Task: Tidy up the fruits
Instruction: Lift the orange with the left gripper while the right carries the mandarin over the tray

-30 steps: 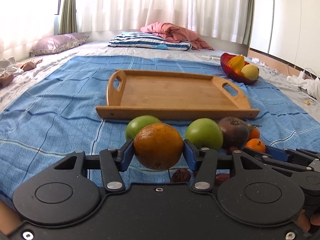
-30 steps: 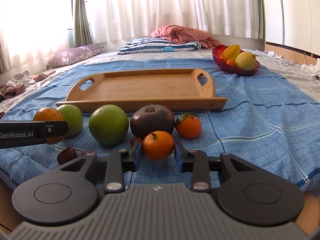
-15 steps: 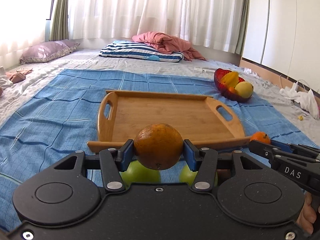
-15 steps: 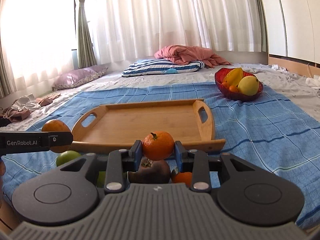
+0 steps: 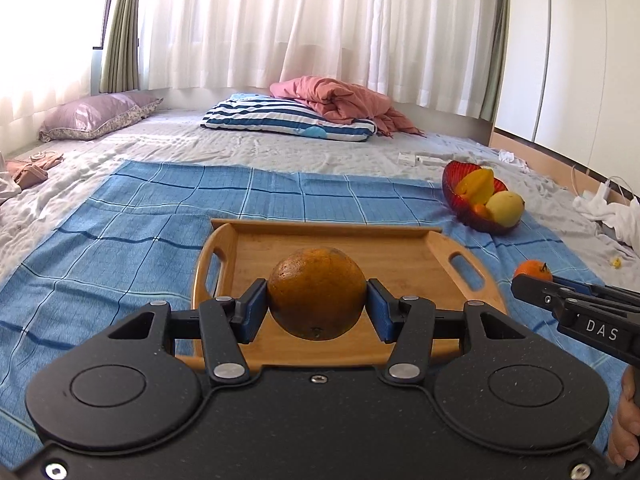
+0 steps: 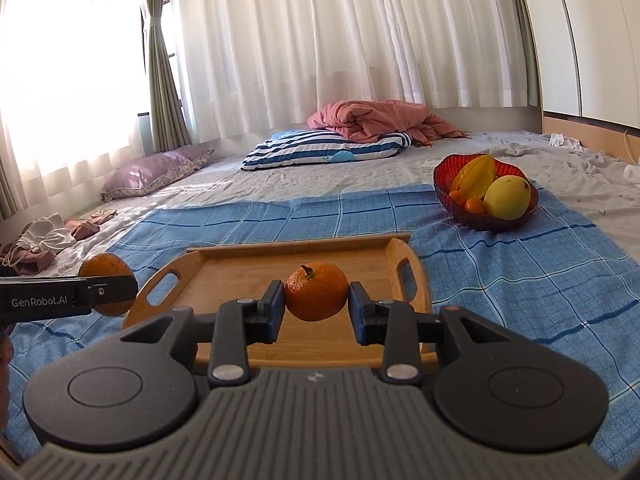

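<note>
Since a second ago, both my tools have risen off the bed with their fruit, and the green apples and dark fruit on the blanket have dropped out of view beneath them.

Item 1: left tool (image 5: 317, 310), blue pads clamped on a large orange (image 5: 317, 293). I hold it in the air over the near half of the wooden tray (image 5: 400, 252); in the left view the tray sits at 12 o'clock, its handles at 10 and 2.

Item 2: right tool (image 6: 316, 310), pads clamped on a small mandarin (image 6: 316, 291), stem up. It hangs above the tray's near half too. In the left view this tool shows at 3 o'clock with the mandarin at its tip.

Item 3: wooden tray, lying flat on the blue checked blanket (image 5: 120, 240), nothing resting on its board that I can see.

Item 4: red bowl (image 6: 444, 184) at 2 o'clock, well apart from the tray, at the blanket's far right corner. It holds a starfruit (image 6: 476, 176), a yellow mango (image 6: 507, 202) and small orange fruits.

Item 5: bedding at 12 o'clock, far off: striped pillow (image 5: 288, 120) with a pink quilt (image 5: 344, 98) touching it; purple pillow (image 5: 92, 114) at 10 o'clock.
</note>
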